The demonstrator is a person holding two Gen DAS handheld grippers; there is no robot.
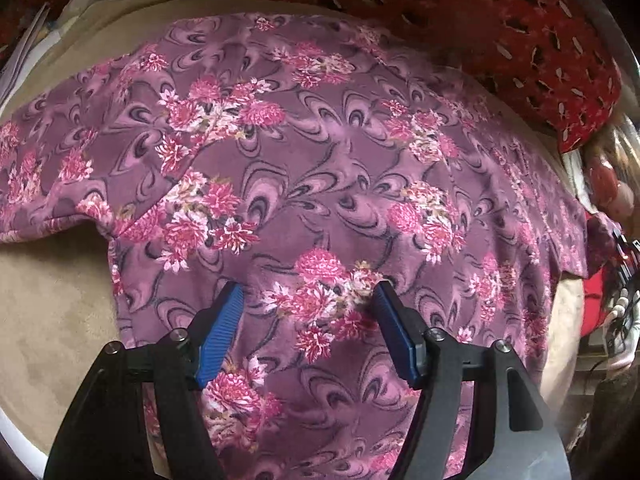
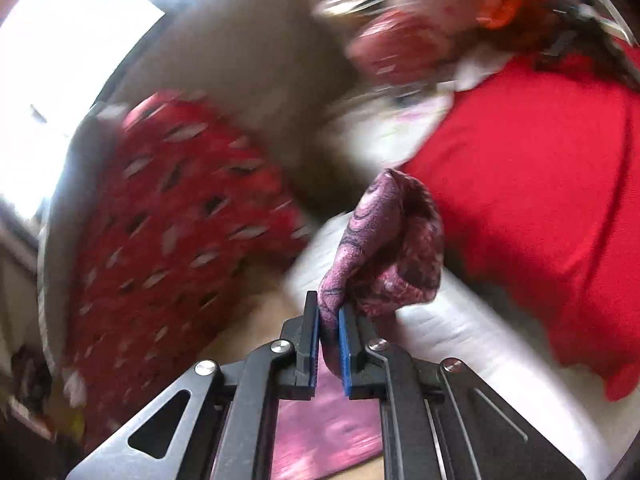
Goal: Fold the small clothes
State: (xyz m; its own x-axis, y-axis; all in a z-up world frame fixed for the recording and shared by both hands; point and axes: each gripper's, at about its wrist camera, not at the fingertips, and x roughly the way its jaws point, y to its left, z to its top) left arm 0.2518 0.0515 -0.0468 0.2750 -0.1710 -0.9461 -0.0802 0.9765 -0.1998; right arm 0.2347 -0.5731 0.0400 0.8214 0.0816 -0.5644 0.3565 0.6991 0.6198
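Purple pink-floral garment (image 1: 320, 168); red fish-print cloth (image 1: 500, 20).

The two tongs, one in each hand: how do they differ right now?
The left tongs stand wide open, hovering over the spread purple floral garment and gripping nothing. The right tongs are shut on a bunched fold of the same purple fabric. The left view is sharp; the right view is blurred. Both have blue ribbed pads on black frames.

A tan suede-like surface (image 1: 52, 320) carries the scene. A red cushion (image 1: 500, 32) with pale leaf-shaped marks lies along its far edge. In the right wrist view, a plain red cloth (image 2: 540, 200) lies beside white bedding (image 2: 460, 328), heavily blurred.
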